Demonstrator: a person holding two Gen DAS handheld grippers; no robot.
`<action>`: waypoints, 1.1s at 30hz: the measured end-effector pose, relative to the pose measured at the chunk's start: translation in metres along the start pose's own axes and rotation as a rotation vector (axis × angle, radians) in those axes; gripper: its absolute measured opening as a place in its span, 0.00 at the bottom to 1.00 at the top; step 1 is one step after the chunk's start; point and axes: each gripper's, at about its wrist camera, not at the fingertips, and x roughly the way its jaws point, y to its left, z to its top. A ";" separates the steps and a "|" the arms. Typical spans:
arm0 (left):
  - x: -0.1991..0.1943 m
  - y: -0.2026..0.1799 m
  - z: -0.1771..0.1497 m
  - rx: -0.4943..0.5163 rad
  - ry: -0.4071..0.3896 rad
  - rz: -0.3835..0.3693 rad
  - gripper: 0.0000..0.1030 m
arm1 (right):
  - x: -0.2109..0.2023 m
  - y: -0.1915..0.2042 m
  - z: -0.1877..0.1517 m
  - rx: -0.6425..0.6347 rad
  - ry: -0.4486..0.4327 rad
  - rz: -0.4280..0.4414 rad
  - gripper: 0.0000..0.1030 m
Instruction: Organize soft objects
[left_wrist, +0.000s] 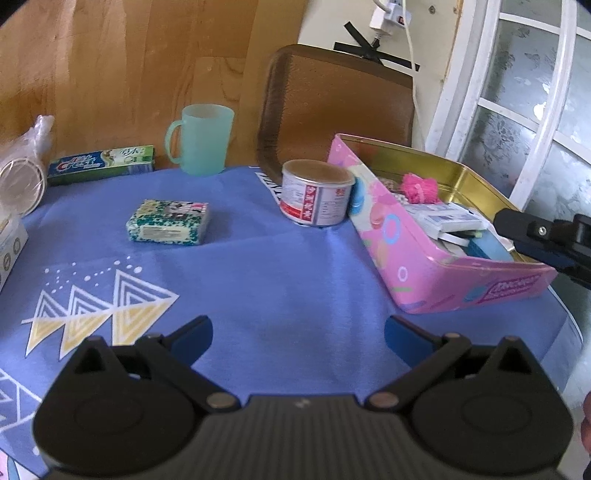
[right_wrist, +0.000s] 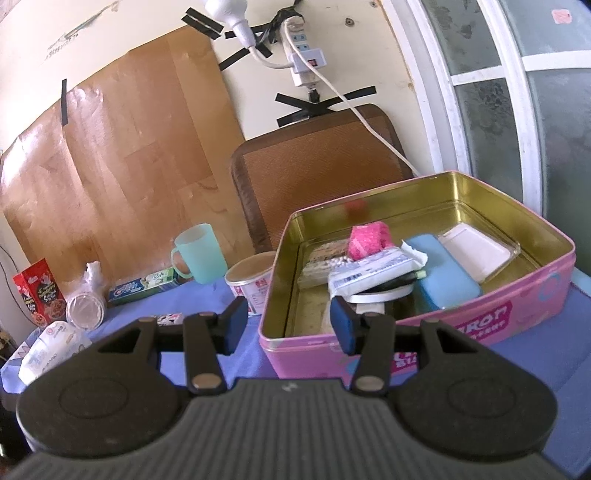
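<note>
Here the green-and-white tissue pack (left_wrist: 168, 221) lies flat on the blue cloth (left_wrist: 277, 280) toward the left half of the desk, well ahead of the left gripper (left_wrist: 297, 334) and off to its left. Its long axis runs roughly along the desk's far edge, with a labelled long side facing the camera. The left gripper hovers low over bare cloth, fingers spread wide with nothing between them.

Other soft things sit inside the pink tin (right_wrist: 417, 332) at the right side of the desk: a bright pink fluffy bundle (right_wrist: 365, 240) near the tin's middle, a blue sponge-like block (right_wrist: 443, 273) to its right lying with its long axis toward the tin's near wall, and a white wrapped packet (right_wrist: 373, 275) stretched crosswise over darker items; what lies beneath is hard to make out. The right gripper (right_wrist: 288, 325) hangs just before the tin's near-left corner, released and holding nothing, its right finger (right_wrist: 343, 325) overlapping the tin's rim in view.

Just left of the tin stands a round can (left_wrist: 317, 192). Along the far edge are a green mug (left_wrist: 201, 142) and a toothpaste box (left_wrist: 101, 164), its length parallel to that edge. A red snack box (right_wrist: 38, 291) stands at the far left corner.
</note>
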 end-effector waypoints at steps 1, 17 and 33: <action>0.001 0.002 0.000 -0.003 0.000 0.002 1.00 | 0.000 0.002 0.000 -0.006 0.002 0.003 0.51; 0.010 0.082 -0.003 -0.104 -0.008 0.223 1.00 | 0.024 0.052 -0.007 -0.133 0.036 0.074 0.51; -0.004 0.134 -0.013 -0.271 -0.131 0.307 1.00 | 0.188 0.157 -0.012 -0.186 0.299 0.297 0.80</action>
